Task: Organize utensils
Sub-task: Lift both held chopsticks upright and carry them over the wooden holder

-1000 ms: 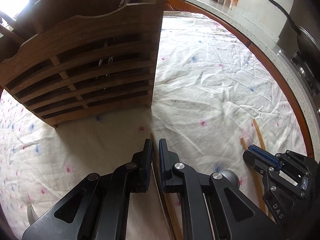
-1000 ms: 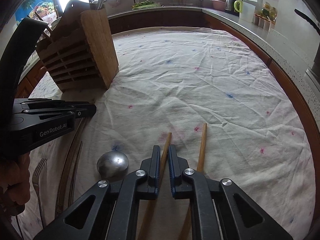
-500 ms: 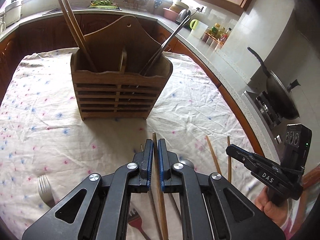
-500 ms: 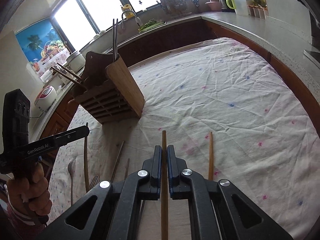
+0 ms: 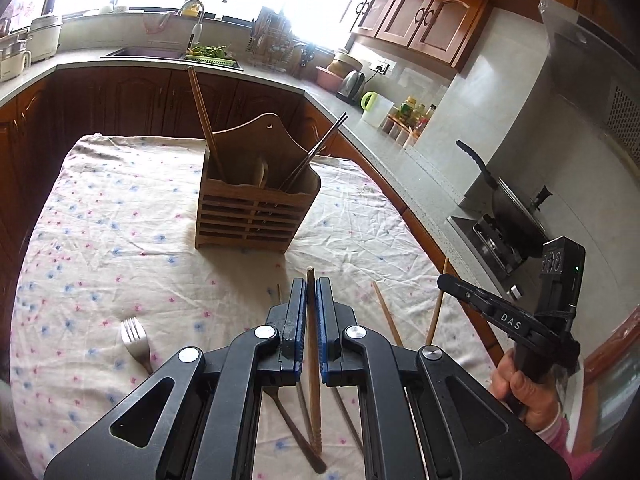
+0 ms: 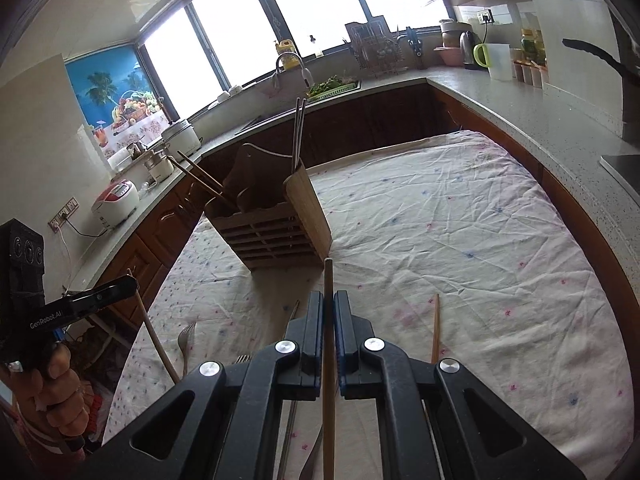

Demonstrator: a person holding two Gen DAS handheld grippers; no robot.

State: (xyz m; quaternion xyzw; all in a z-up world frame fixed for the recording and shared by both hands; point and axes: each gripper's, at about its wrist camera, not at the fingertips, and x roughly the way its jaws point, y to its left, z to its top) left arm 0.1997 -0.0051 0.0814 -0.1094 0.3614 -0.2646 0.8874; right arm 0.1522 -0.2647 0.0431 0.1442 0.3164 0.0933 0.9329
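Both grippers, left (image 5: 308,292) and right (image 6: 328,304), pinch a wooden chopstick lengthwise along their fingers; the wooden holder (image 5: 252,216) stands ahead, left nearer.

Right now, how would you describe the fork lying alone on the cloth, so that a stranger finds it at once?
Start at the slatted wooden utensil holder standing on the flowered white tablecloth. Come toward the camera and to the left: there lies a silver metal fork, tines pointing toward the holder. Unlike the wooden chopsticks on the cloth, it is shiny metal and lies apart from the other utensils.
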